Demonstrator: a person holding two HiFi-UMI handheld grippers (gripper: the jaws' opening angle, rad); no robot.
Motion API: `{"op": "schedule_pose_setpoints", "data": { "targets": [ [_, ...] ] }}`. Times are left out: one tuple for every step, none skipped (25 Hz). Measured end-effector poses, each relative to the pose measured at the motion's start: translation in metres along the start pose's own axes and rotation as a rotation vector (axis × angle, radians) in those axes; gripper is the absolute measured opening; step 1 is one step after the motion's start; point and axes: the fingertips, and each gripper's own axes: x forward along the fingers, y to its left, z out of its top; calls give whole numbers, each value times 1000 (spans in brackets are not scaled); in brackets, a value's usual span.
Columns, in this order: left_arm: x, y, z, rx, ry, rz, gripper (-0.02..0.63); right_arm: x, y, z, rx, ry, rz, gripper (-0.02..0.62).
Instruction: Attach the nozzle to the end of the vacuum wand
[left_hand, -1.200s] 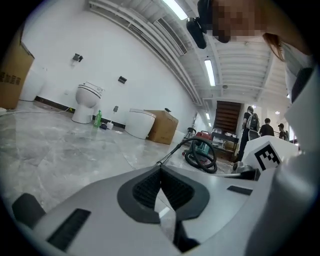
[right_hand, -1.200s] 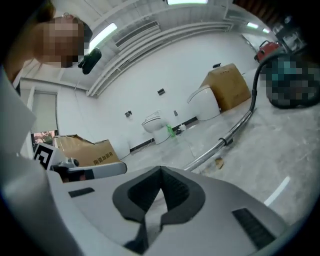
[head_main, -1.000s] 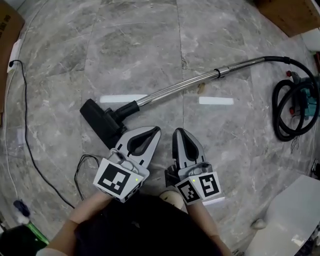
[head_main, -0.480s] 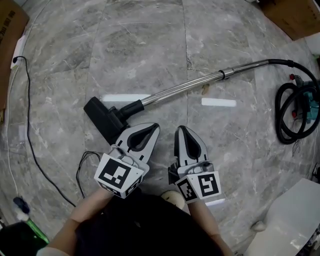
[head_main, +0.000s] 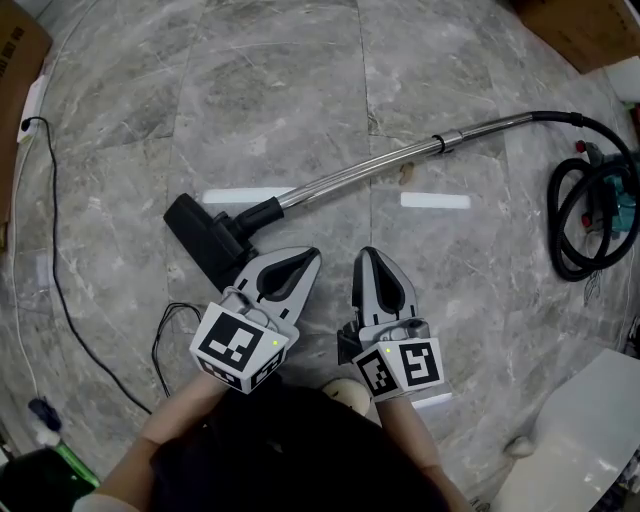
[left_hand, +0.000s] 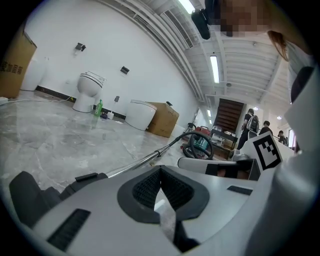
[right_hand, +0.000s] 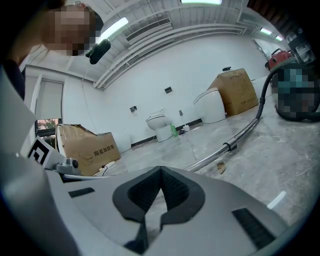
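1. Nozzle (head_main: 205, 240): lies flat on grey marble floor (head_main: 270, 90), black neck joined to end of chrome vacuum wand (head_main: 370, 170).
2. Wand: runs up-right across floor to black hose (head_main: 585, 215), coiled at right edge.
3. L gripper (head_main: 313, 257): clenched, jaws together, nothing btwn; held over floor just this side of nozzle, tip clear of it.
4. R gripper (head_main: 364, 253): clenched too, empty; sits just beside L one, tips near each other w/o touching.
5. White strips (head_main: 245, 196): two, lie flat on floor near wand.
6. Black cable (head_main: 55, 250): trails down left side, well apart from nozzle.
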Motion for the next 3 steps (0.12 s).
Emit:
{"op": "schedule_pose_setpoints", "data": {
  "targets": [
    [0, 0, -1, -1, 4, 0, 9, 0, 0, -1, -3, 2, -1, 15],
    [1, 1, -2, -2, 8, 0, 9, 1, 0, -2, -6, 4, -2, 15],
    [1, 1, -3, -3, 11, 1, 9, 1, 0, -3, -10, 6, -2, 15]
  ]
}}
